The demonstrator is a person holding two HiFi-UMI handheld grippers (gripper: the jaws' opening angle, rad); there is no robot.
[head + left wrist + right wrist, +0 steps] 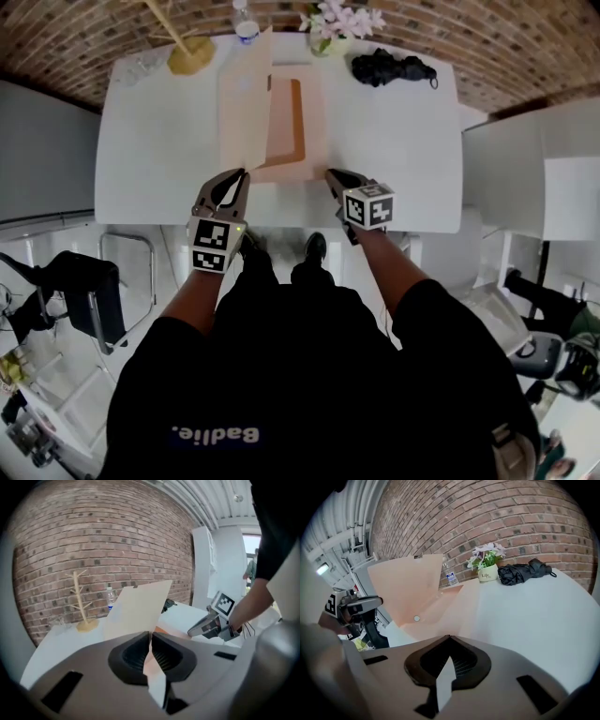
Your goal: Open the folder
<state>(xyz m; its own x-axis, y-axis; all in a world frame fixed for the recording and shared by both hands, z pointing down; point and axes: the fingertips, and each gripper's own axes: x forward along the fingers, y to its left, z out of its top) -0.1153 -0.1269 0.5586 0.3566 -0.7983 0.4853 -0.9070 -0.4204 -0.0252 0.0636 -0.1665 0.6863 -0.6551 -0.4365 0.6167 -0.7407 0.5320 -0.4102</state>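
A pale peach paper folder (281, 167) lies in the middle of the white rectangular table (159, 141), with its near edge close to the table's near edge. Its front cover (246, 108) stands lifted, almost upright, above the table. The left gripper (238, 176) is closed on the near corner of this cover; the sheet passes between its pads (161, 656). The right gripper (331, 174) is at the folder's near right corner, low over the table. Its jaws are together on the lower leaf, and a pale sliver of it shows between them. Along the table's far edge stand a light wooden tree-shaped stand (187, 52), a clear plastic bottle (246, 26), a small pot of pink flowers (333, 26) and a black folded umbrella (392, 67).
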